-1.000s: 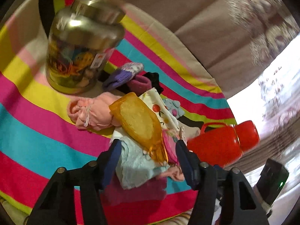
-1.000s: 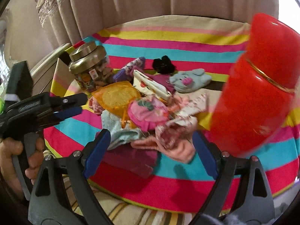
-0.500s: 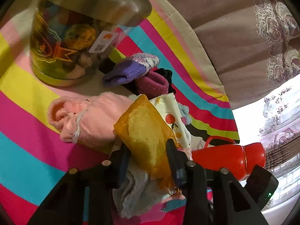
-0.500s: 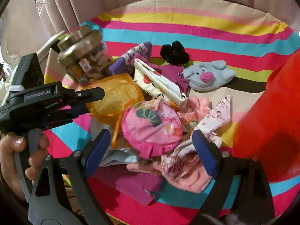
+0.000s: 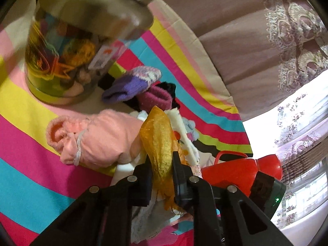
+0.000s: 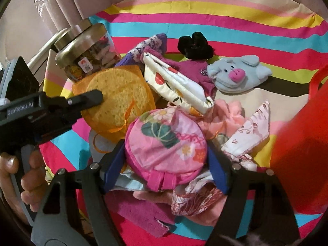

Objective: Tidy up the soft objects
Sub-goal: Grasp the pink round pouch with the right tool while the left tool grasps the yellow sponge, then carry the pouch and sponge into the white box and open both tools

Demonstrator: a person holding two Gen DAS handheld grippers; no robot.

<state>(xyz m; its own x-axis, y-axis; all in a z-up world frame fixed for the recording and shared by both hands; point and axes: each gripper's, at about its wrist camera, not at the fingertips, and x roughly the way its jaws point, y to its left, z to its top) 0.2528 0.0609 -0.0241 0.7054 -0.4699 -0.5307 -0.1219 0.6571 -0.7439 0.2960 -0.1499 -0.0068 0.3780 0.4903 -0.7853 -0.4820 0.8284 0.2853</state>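
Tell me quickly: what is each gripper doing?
Left gripper: closing on the orange mesh pouch.
Right gripper: closing around the pink floral pouch.

Round table (image 6: pixel 235 10) under striped cloth: pink, yellow, cyan, magenta, beige bands. Mauve curtain (image 5: pixel 235 30) behind, folds hanging, cream lace embroidery (image 5: pixel 295 32) along edge. Bright overexposed window (image 5: pixel 303 135) at right, floral sheer over it. Warm dim indoor light elsewhere.

Left gripper (image 5: pixel 162 165) closing, right gripper (image 6: pixel 166 162) apparently narrowing.
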